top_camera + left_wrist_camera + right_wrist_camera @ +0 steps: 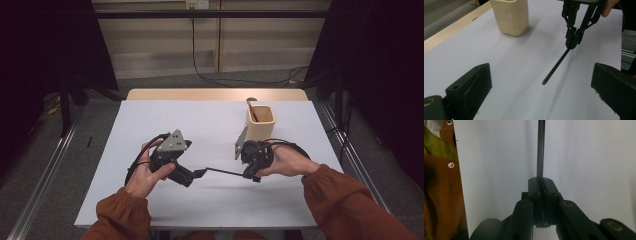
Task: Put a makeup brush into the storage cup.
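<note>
1. The right gripper (253, 175) is closed tight on one end of a thin black rod (226, 172); in the right gripper view its jaws meet on the rod (540, 150) with no gap between them.
2. The rod runs from those jaws toward the left gripper (199, 173), low over the white table (150, 120). In the left gripper view the rod (555, 67) slants down from the right gripper (573, 46), and its free end hangs between the two grippers, close to the table; whether it touches the surface cannot be told.
3. The left gripper is wide open and holds nothing. In its own view the two jaws stand far apart at the bottom corners, with the rod's free end between and beyond them, apart from both.
4. A cream cup (260, 122) stands upright on the table just beyond the right gripper, with a brown stick (252, 110) leaning inside it. In the left gripper view the cup (510, 16) sits at the far left of the table.
5. Both hands, in rust-orange sleeves (340, 197), hold the grippers near the table's middle.
</note>
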A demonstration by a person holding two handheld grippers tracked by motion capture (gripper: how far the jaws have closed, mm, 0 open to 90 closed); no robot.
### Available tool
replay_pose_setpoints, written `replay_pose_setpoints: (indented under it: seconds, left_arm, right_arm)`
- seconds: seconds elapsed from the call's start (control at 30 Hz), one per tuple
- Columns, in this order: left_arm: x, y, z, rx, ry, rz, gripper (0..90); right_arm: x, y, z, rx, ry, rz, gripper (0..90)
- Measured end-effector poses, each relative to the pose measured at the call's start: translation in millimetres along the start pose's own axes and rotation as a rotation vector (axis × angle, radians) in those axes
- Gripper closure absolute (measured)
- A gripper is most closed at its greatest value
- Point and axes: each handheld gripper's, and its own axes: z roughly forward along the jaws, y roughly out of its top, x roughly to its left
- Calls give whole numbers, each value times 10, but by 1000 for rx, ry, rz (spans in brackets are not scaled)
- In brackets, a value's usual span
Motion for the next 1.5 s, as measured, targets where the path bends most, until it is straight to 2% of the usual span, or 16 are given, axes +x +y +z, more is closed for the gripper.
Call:
replay_pose_setpoints:
  seconds: [0.17,0.27,0.4,0.47,0.63,0.8,1.0,1.1,1.33,1.5]
  left_arm:
    - [21,13,79,24,0,16,39]
    - [22,11,143,56,-17,27,47]
    - [17,23,213,107,-55,68,57]
    - [23,36,242,128,-68,71,58]
    - [21,70,318,160,-69,83,78]
    - [-18,66,452,221,-68,102,104]
    - [-44,115,520,243,-94,103,112]
    - [-47,143,540,246,-126,92,122]
    - [-46,163,595,325,-217,70,96]
    - [-43,158,597,354,-257,83,81]
  right_arm:
    - [12,10,17,10,9,-13,862]
    - [34,27,27,32,10,-26,862]
    - [37,52,16,46,13,-25,862]
    - [34,62,2,51,11,-34,862]
    - [36,86,-3,85,21,-43,862]
    - [34,103,16,101,18,-54,862]
    - [39,105,16,103,19,-55,862]
    - [43,111,15,101,21,-59,862]
    - [38,114,22,100,18,-70,861]
    - [50,122,40,101,22,-69,862]
